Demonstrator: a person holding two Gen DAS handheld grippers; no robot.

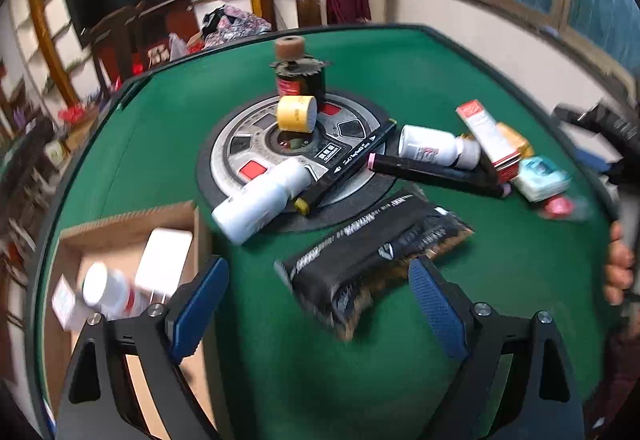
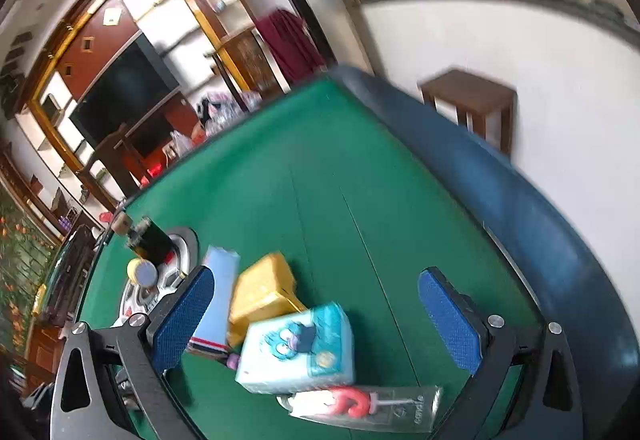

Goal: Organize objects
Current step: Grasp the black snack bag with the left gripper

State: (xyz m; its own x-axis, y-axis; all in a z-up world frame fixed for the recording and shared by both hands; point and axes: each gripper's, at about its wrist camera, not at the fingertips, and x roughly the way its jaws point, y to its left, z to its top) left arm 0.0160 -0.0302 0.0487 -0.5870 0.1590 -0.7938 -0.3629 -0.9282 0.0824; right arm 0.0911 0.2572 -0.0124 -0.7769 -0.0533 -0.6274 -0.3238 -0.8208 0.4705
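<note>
Spread wide and empty, left gripper (image 1: pixel 318 304) above the green felt table (image 1: pixel 500 272), blue pads flanking the near end of a black foil pouch (image 1: pixel 376 264) without pressing it. Likely light, crinkly and slippery — best pinched across its narrow width near the middle, not at the sealed edge, which would fold and slip.

Also fully parted with nothing clamped, right gripper (image 2: pixel 316 320), over a cluster at the table's right side: a pale blue tissue pack (image 2: pixel 300 348) with a cartoon print, a yellow box (image 2: pixel 262 290) touching it behind, and a clear-wrapped red number candle (image 2: pixel 360 404) lying against its near edge. Tissue pack soft and squashy, probably very light — a gentle squeeze across the short sides should do. Candle wrapper slick and thin, the wax inside probably brittle; better taken flat by the card, not the figure.

Off to the left, a cardboard box (image 1: pixel 132 228) already holding a white bottle (image 1: pixel 108 290) and a white carton (image 1: pixel 164 264) — presumably the place for the rest.

Still loose around the table's centre disc (image 1: pixel 248 148): a second white bottle (image 1: pixel 260 206) on its side, a third (image 1: pixel 436 150) farther right, two black markers (image 1: pixel 352 160), a yellow tape roll (image 1: pixel 297 114) and a red-and-white carton (image 1: pixel 486 134). Bottles smooth, rigid and apt to roll — grip across the body, not the cap. Markers thin and stiff; pinch mid-barrel.
</note>
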